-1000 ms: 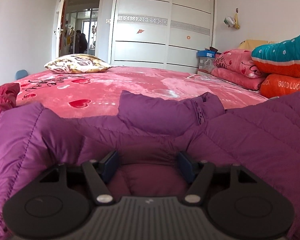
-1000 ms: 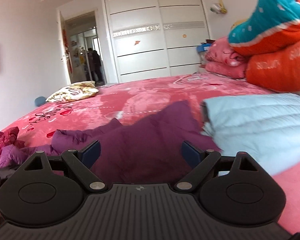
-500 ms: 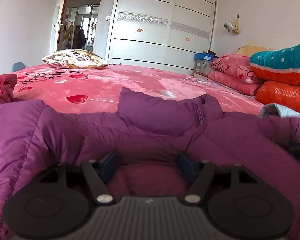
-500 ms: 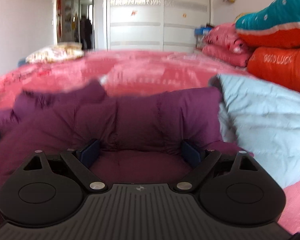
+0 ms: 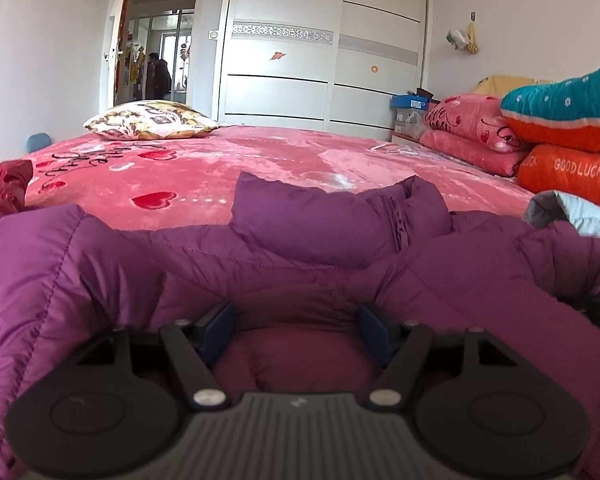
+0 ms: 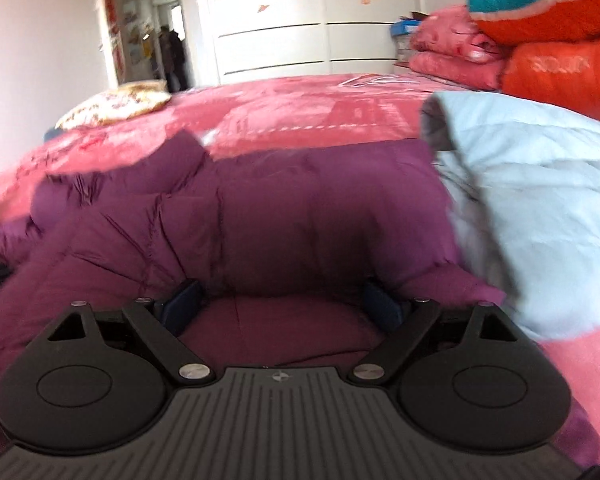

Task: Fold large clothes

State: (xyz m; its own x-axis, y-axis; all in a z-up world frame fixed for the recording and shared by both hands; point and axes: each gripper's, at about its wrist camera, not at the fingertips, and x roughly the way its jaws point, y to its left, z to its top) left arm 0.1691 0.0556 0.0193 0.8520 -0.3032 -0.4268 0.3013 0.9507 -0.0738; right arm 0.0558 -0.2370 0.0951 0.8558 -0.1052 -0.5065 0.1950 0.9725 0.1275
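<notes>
Left wrist view shows your left hand-held gripper (image 5: 296,330) and right hand-held gripper (image 6: 280,304) each partly open and pinching the puffy purple coat (image 5: 308,240) on the bed (image 5: 220,176), so squeeze tight and lift both together.

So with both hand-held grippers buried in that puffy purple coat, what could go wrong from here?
Two things, I think. The purple coat is thick and slippery-looking; a bulge of it sits between the fingers of the left hand-held gripper and the right hand-held gripper, so it may slide out or spring back unfolded. Its right edge also presses against the pale blue jacket, which could get dragged along or rumpled.
</notes>
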